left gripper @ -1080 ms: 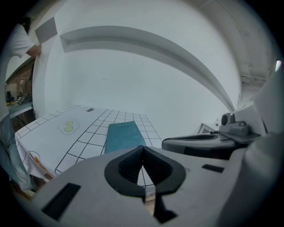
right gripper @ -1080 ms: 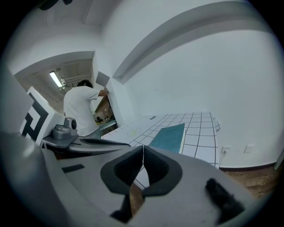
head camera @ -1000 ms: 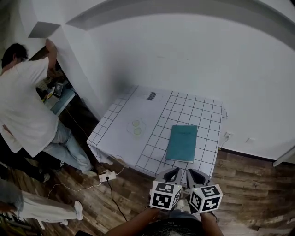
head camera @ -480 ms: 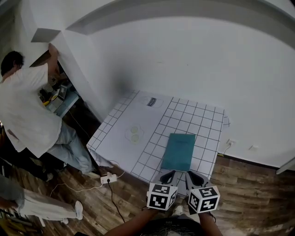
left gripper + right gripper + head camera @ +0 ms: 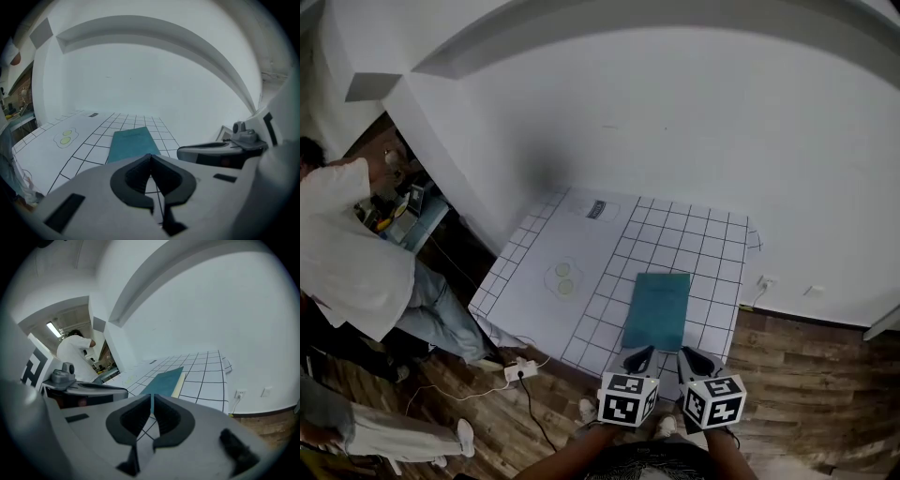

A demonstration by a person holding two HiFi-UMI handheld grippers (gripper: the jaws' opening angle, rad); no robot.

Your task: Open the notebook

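The notebook (image 5: 657, 310) lies shut and flat on the gridded table (image 5: 712, 246), on its near right part, close to the near edge. In the head view the gap between it and the tools has shrunk over the last second: the left gripper (image 5: 639, 357) and right gripper (image 5: 694, 357) now hover side by side just short of the book's near short edge, where a moment ago they hung well back over the floor. A person (image 5: 347, 253) in white at the left has slid toward the frame's edge. I judge this as the end of the approach; the cover is not yet touched. The teal cover's long axis runs from the near edge away toward the wall, leaning slightly right at the far end

In the left gripper view the notebook (image 5: 131, 143) sits straight ahead, its long side stretching away from the jaws. The left gripper (image 5: 150, 157) has its pads pressed together with nothing between them; the other tool shows at the right

In the right gripper view the notebook (image 5: 164, 379) lies ahead and a little left, with a cream page edge (image 5: 179, 380) along its right long side, so the spine likely lies on the left and the cover should lift from the right. The right gripper (image 5: 153, 397) is closed too, empty, its pads showing only a hairline slit
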